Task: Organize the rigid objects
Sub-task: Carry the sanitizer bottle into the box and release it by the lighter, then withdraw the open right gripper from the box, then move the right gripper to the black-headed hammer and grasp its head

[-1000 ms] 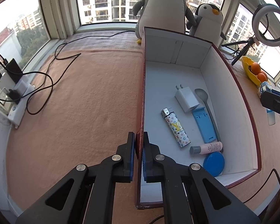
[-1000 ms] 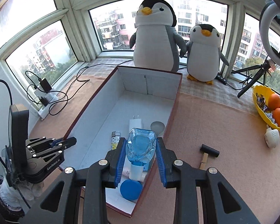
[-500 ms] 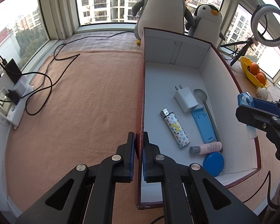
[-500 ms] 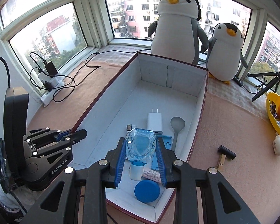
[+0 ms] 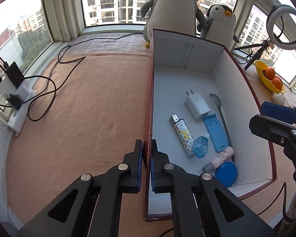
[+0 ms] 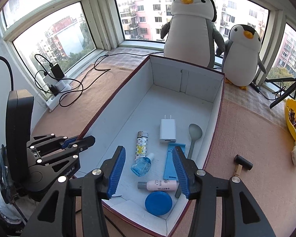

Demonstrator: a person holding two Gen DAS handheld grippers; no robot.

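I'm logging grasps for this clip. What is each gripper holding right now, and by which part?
The left gripper clamps the box by its left side wall, near the front corner. The right gripper is open and holds nothing.

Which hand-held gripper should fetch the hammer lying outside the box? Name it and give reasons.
Right. The right hand-held gripper is open and empty, with the hammer just to its right on the mat. The left hand-held gripper is clamped on the box wall.

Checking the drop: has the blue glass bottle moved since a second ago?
Yes. The blue glass bottle left the right gripper, now open, and lies on the box floor beside the lighter.
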